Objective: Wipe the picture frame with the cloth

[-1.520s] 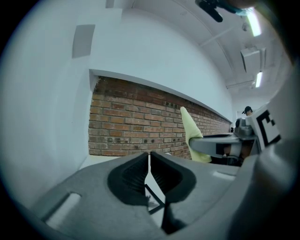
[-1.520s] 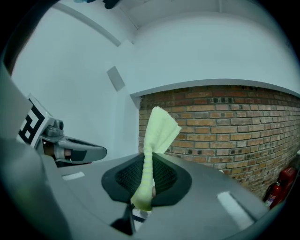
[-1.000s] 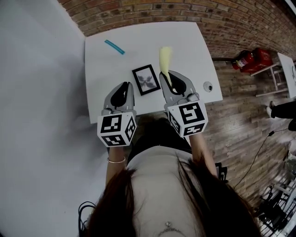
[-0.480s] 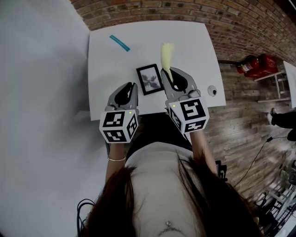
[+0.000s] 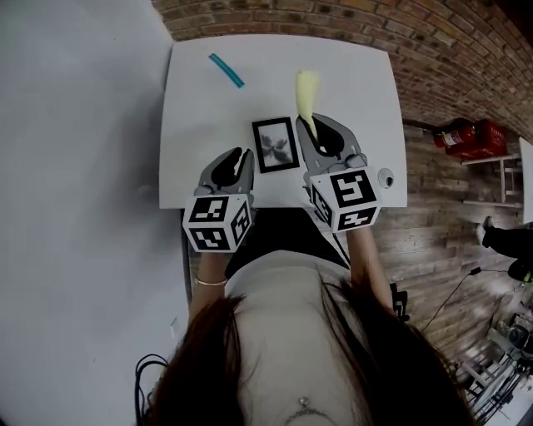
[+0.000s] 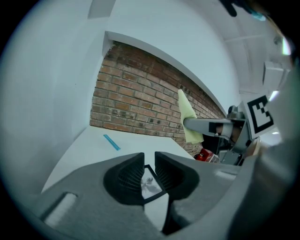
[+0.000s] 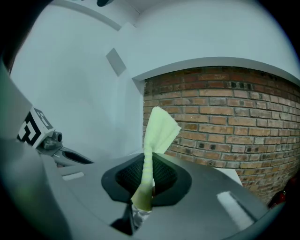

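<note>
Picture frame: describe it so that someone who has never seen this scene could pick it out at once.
Start at the white table against the brick wall. Near the middle of its front edge lies the picture frame, flat and small. Unlike the thin blue strip and the pale yellow cloth, it is a black-edged rectangle round a grey print.

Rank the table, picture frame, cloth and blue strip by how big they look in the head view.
1. table, by far the largest.
2. picture frame.
3. cloth, bunched and held up off the table, nearer the camera, so its rank against the frame is unsure.
4. blue strip, thinnest and smallest.
</note>
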A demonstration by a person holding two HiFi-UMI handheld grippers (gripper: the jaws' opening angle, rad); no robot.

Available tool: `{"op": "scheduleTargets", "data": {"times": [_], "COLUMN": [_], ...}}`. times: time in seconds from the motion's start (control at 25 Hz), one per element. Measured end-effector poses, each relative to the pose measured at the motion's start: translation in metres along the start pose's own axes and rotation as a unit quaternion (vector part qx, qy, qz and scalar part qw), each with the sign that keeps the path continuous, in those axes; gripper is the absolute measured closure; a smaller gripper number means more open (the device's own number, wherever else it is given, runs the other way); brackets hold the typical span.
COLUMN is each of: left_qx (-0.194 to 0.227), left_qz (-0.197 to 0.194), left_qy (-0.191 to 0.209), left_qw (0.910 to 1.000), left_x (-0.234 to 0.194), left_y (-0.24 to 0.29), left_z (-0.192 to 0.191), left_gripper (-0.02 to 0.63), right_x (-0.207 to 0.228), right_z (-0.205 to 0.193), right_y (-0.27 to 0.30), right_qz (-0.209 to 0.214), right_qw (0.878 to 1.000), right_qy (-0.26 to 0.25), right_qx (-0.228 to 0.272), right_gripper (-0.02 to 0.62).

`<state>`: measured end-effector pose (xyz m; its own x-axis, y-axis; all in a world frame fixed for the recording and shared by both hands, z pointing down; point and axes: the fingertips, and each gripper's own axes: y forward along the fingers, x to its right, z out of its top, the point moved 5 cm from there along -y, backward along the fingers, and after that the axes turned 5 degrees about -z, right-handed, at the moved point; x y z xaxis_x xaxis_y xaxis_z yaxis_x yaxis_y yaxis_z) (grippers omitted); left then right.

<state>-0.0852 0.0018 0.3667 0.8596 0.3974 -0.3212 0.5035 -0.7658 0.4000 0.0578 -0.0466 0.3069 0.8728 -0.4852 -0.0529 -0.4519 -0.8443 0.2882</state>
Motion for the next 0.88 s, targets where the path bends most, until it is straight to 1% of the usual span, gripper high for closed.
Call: {"op": "scheduleTargets", "data": {"times": [0.2,0.36,0.52,0.88], "left_qx": [-0.02,-0.045,-0.058,-0.096], "left_qz": [0.017,0.028,0.036,0.051], "left_qy": [-0.029,-0.05,-0.071,-0.104], "left_qw": [0.9992,0.9974,0.9952,0.9887], "left_x": [-0.009,-0.013,-0.019,-0.029], "left_y": [0.013,0.023,0.029,0.041], "left_z": [-0.02,-0.037,-0.05,-0.079], "left_gripper": [0.528,0.52,0.511,0.497], "right_x": [0.005,0.01,0.013,0.011], "right_z": [-0.005,-0.008,-0.011,-0.025], "right_y": [0.015,0.026,0.036,0.059], "right_qz": [0.023,0.04,0.05,0.076], "right_qw": [1.0,0.999,0.998,0.995], "right_qy": [-0.007,-0.008,-0.01,-0.016], "right_qx": [-0.012,-0.02,-0.028,-0.056], "right_gripper": [0.561,0.561,0.561,0.561]}}
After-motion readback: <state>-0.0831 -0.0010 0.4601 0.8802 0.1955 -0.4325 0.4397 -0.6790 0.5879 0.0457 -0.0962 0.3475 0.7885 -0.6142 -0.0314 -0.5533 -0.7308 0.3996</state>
